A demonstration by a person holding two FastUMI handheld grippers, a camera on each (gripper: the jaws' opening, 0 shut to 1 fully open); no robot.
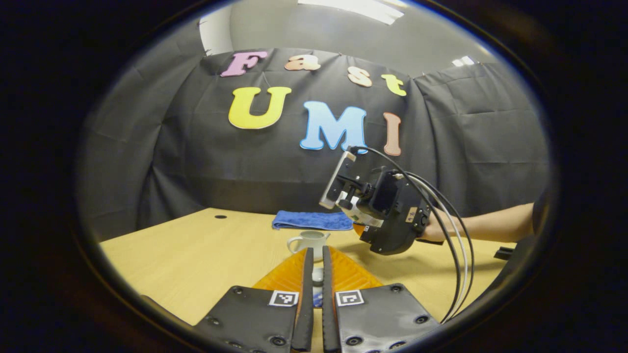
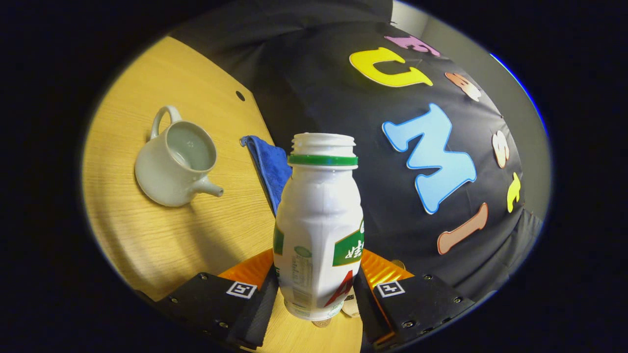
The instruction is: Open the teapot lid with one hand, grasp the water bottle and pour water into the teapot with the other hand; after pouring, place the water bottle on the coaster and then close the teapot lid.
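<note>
L gripper (image 1: 314, 274) pinches small white lid (image 1: 317, 276) btwn near-closed fingers, just in front of teapot (image 1: 309, 241). R gripper (image 2: 314, 294) clamps water bottle (image 2: 319, 230), uncapped, tilted, held above the table (image 2: 206, 230) beside open teapot. Blue cloth (image 1: 314, 220) lies behind teapot.

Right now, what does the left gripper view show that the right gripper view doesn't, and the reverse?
Left gripper view: the right gripper from outside, a person's hand holding it, and a small pale piece, likely the lid, pinched between the left gripper fingers.
Right gripper view: an uncapped white plastic bottle with a green neck ring between its fingers, and the lidless mouth of the pale ceramic teapot.
Both: that teapot, the folded blue cloth, the light wooden table.
</note>
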